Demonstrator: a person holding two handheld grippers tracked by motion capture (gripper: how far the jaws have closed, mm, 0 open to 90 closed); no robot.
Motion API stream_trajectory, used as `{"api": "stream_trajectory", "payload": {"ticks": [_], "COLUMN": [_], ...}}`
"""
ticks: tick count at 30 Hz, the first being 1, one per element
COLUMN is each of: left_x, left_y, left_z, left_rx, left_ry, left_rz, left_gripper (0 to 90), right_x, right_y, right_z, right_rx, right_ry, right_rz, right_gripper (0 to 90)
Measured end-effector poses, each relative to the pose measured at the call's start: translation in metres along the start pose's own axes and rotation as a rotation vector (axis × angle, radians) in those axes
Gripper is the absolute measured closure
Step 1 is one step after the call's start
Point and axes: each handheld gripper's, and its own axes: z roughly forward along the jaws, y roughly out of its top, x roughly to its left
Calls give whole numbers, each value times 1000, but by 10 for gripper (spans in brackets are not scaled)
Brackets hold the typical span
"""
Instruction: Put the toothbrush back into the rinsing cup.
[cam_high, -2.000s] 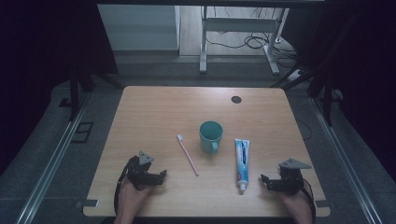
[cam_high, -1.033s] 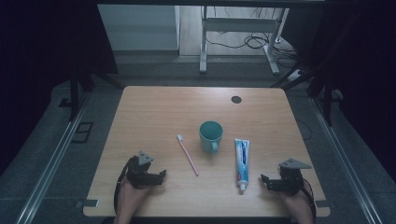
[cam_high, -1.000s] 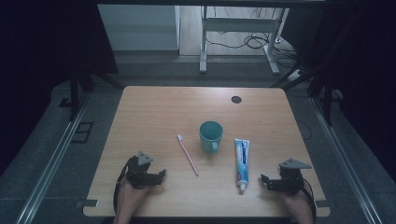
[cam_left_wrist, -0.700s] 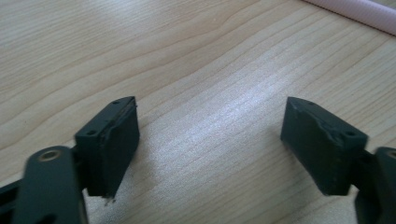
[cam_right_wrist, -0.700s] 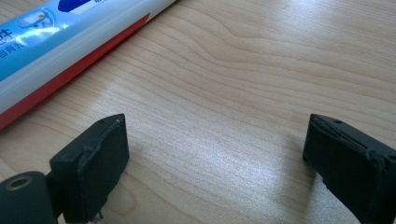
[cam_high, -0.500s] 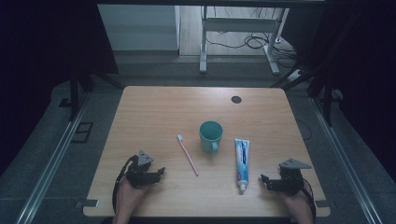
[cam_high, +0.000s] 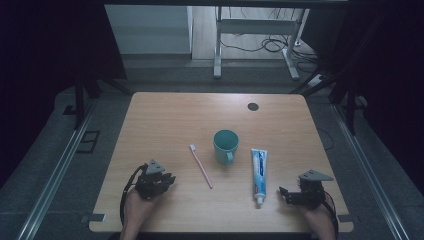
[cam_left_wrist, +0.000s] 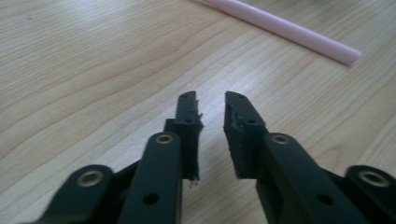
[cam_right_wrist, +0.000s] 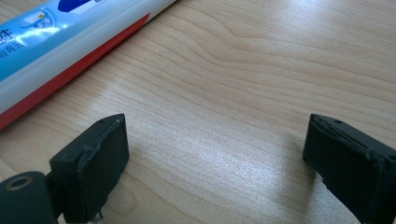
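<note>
Near the front edge of the wooden tabletop (cam_high: 165, 115), the left gripper (cam_high: 159, 181) sits toward the left corner; its jaws have just been closing and now stand narrow, a slim gap of bare wood grain between the worn black pads. Toward the right corner, the right gripper (cam_high: 292, 196) holds its jaws wide, nothing between them. Both forearms are cut off by the bottom of the high view.

The left gripper view catches the smooth, round end of the pink toothbrush (cam_left_wrist: 285, 29); its bristled head is out of frame there, while the high view shows it whole, lying diagonally just left of centre. The toothpaste tube (cam_right_wrist: 60, 42), blue, white and red, is cropped in the right gripper view, its print too blurred to read. The teal mug (cam_high: 225, 146) stands at the centre. A small dark disc (cam_high: 253, 106) lies near the far edge.
</note>
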Motion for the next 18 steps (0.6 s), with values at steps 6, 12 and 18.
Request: {"api": "stream_trajectory", "payload": {"ticks": [6, 12, 18], "left_x": [-3, -6, -10], "left_y": [6, 14, 26], "left_z": [1, 2, 6], "left_rx": [14, 16, 19], "left_ry": [-40, -62, -67], "left_rz": [20, 25, 49], "left_gripper": [875, 895, 895], "right_x": [0, 0, 0], "right_y": [0, 0, 0], "right_z": [0, 0, 0], "right_rx": [0, -1, 0], "right_ry": [0, 0, -1], "right_rz": [0, 0, 0], "right_gripper": [66, 66, 66]}}
